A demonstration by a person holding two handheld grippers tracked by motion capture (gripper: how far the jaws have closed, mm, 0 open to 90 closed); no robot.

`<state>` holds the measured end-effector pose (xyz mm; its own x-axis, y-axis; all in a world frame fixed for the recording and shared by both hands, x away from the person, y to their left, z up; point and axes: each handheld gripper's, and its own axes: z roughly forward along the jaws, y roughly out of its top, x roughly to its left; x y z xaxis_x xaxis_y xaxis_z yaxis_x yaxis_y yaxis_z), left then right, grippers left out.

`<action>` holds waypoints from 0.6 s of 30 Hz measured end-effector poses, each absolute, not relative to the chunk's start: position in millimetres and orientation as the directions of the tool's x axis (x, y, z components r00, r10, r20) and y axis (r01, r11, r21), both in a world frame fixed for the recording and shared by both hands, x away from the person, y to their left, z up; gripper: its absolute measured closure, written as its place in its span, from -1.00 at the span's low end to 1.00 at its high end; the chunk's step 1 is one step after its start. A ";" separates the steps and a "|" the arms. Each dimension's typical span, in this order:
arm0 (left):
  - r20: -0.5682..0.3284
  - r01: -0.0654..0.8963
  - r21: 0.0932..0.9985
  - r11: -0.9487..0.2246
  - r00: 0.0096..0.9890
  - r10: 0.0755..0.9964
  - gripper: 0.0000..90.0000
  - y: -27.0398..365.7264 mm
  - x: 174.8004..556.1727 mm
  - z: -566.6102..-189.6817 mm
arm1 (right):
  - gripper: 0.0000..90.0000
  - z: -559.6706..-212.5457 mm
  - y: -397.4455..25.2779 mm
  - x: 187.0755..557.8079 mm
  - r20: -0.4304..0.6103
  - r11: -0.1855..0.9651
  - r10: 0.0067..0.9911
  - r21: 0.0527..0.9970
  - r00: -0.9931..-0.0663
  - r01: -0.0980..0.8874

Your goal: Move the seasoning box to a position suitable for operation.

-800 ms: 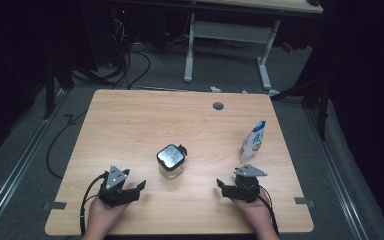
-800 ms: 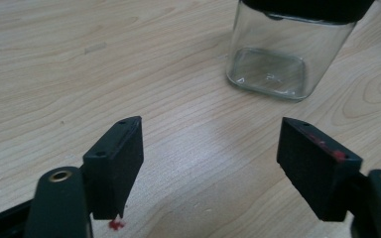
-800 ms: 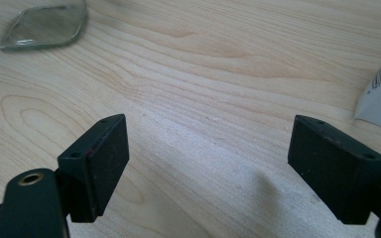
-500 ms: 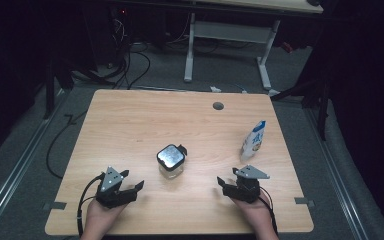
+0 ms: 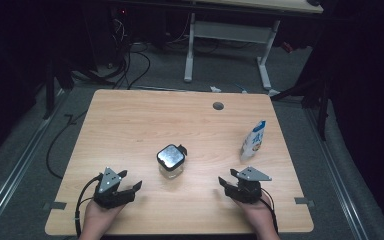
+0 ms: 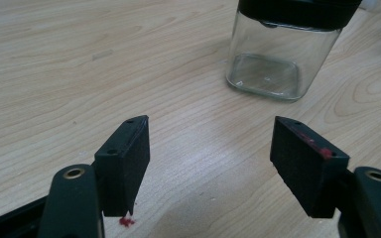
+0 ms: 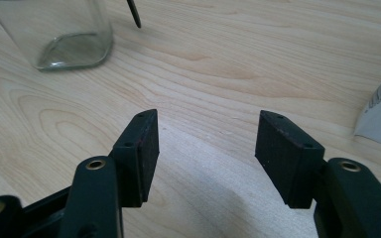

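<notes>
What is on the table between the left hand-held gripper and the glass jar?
Nothing: in the left gripper view, bare wood runs from the left hand-held gripper, jaws open, to the jar. The high view shows the same.

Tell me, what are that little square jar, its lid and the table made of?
The jar looks like clear glass, or perhaps hard plastic: you see the table through its glossy walls. Its lid has a shiny, metal-looking top in a black rim, probably plastic. The table shows pale wood grain, likely a smooth laminate.
</notes>
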<state>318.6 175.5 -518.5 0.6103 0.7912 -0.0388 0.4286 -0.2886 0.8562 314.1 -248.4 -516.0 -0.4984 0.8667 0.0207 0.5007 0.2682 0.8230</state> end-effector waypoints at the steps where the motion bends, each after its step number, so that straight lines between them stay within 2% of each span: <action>1: -0.037 0.429 0.855 -0.291 0.611 0.791 -0.29 175.2 318.4 -518.3 | -0.06 -515.9 -248.6 314.2 0.031 0.262 0.866 0.821 -0.499 0.506; 8: -0.034 0.436 0.849 -0.300 0.610 0.792 -0.22 174.8 317.6 -516.4 | -0.07 -514.0 -248.7 315.3 0.037 0.261 0.869 0.813 -0.494 0.520; 10: -0.033 0.436 0.847 -0.305 0.614 0.789 -0.21 174.8 317.6 -516.5 | -0.12 -512.9 -248.5 315.2 0.039 0.259 0.868 0.815 -0.495 0.518; 11: -0.032 0.435 0.847 -0.305 0.614 0.788 -0.21 174.6 317.6 -516.7 | -0.22 -512.8 -247.9 315.0 0.032 0.259 0.870 0.820 -0.492 0.511; 14: -0.036 0.439 0.844 -0.308 0.619 0.785 -0.20 174.2 317.7 -516.9 | -0.25 -513.0 -247.5 315.1 0.019 0.276 0.864 0.819 -0.504 0.504; 18: -0.043 0.446 0.842 -0.304 0.616 0.787 -0.19 173.9 318.4 -517.2 | -0.24 -513.2 -246.8 315.2 0.031 0.273 0.857 0.819 -0.514 0.504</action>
